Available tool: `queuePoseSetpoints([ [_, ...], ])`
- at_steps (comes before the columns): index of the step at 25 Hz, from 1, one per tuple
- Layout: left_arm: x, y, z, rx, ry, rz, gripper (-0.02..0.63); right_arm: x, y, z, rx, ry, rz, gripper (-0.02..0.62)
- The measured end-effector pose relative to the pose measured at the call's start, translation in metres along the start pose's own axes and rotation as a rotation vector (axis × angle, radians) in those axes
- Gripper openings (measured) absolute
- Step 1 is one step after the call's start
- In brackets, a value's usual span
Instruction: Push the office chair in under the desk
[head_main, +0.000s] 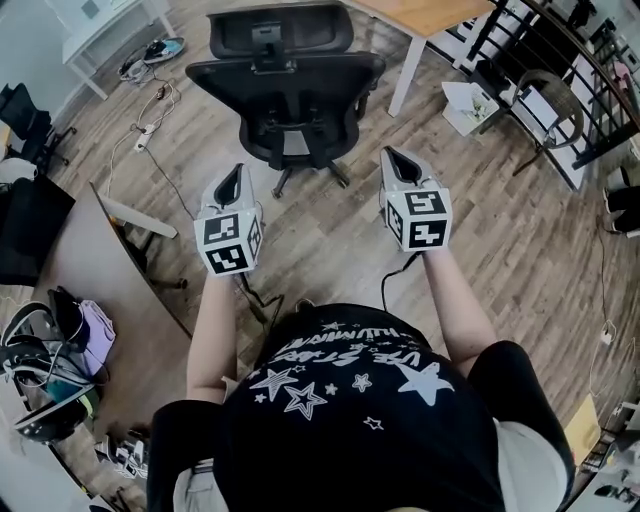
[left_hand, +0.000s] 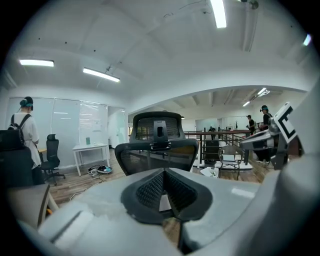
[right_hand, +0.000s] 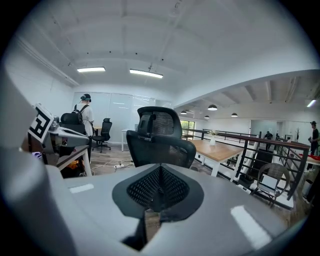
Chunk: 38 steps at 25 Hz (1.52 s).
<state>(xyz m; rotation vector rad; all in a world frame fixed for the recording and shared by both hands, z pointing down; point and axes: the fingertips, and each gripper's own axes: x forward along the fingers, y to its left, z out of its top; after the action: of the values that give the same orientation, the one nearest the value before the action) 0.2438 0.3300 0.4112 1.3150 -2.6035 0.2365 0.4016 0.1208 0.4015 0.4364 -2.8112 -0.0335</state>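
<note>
Closed on nothing, my left tool (head_main: 232, 175) and right tool (head_main: 398, 160) hover behind the black mesh office chair (head_main: 285, 85), not touching it; the light wooden table (head_main: 430, 15) stands at the chair's far right.

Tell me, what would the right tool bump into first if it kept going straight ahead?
Most likely the black office chair's backrest, dead ahead of the right tool; nothing shows between them, though depth is unclear.
</note>
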Motion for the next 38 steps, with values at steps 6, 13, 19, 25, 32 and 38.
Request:
queuePoseSetpoints([
  [6,-0.011,0.028,-0.017,-0.004,0.018,-0.004,0.002,0.011,0.02,0.011,0.021,-0.031,-0.011,0.003],
  [13,-0.014,0.053,-0.032,-0.028,0.01,-0.017,0.002,0.024,0.033,-0.005,0.026,0.003,-0.056,0.003],
  [19,-0.002,0.061,-0.032,-0.021,0.008,-0.023,0.002,0.043,0.029,0.002,-0.017,0.006,-0.078,0.003],
  [25,0.034,0.069,-0.027,0.011,0.035,-0.024,0.002,0.077,0.001,0.007,-0.014,0.019,-0.11,0.003],
  [32,0.085,0.077,-0.003,0.049,0.023,-0.018,0.002,0.114,-0.032,0.013,-0.051,0.039,-0.114,0.005],
  [38,0.127,0.09,0.023,0.077,-0.004,0.013,0.002,0.151,-0.057,0.034,-0.164,0.031,-0.116,0.081],
])
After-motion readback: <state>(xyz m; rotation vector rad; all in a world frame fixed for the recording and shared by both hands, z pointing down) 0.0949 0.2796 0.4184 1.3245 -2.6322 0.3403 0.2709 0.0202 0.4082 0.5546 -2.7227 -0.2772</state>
